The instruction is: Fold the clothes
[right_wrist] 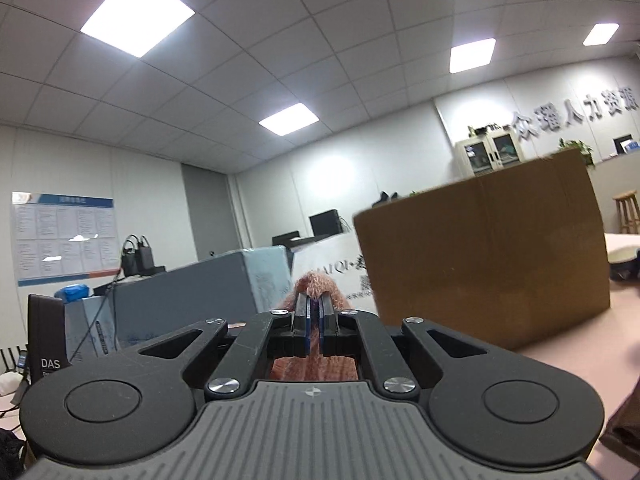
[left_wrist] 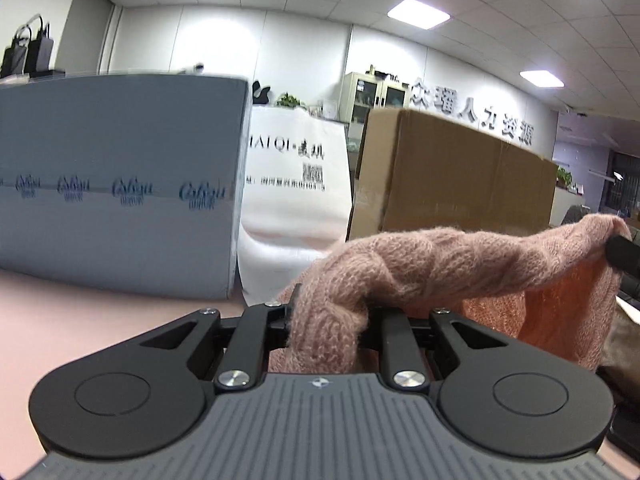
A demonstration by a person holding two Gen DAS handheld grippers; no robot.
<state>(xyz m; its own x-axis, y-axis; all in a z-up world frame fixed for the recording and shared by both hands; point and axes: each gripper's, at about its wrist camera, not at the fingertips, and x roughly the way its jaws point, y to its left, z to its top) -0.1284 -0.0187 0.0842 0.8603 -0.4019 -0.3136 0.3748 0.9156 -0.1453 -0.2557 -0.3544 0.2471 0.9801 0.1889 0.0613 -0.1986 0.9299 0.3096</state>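
Garment: a pink cable-knit sweater [left_wrist: 420, 264], lifted off the pink table [left_wrist: 80, 320] and stretched as a thick rope of knit between the two tools, with a looser panel hanging below at 4 o'clock in the left wrist view.
Left gripper [left_wrist: 328, 312]: closed on a bunched fold of the sweater; the knit wraps over the fingers and hides the tips, so how deep the bite goes cannot be told.
Right gripper [right_wrist: 315, 312]: narrowed to a thin slit with pink knit pinched between the blue-lined fingers [right_wrist: 306, 316] and bulging past them at 12 o'clock. Its dark finger also shows at 3 o'clock in the left wrist view, holding the far end of the rope.
Surroundings: a grey printed carton [left_wrist: 120, 184] at 10 o'clock, a white bag with lettering [left_wrist: 292, 184] at 12 o'clock, and a brown cardboard box [left_wrist: 452, 176] at 1 o'clock, all standing on the far side of the table.
Step in hand: judged to be lifting and spreading the sweater before laying it down for a fold.
Doing it well: keep both ends level, draw them apart until the twist opens into a flat edge, then lower slowly so the hanging panel lands first and smooth.
Risk: fuzzy yarn may snag or slip from a shallow pinch; pulling hard would distort the knit.
Clearance: stay on the near side of the boxes while lowering.
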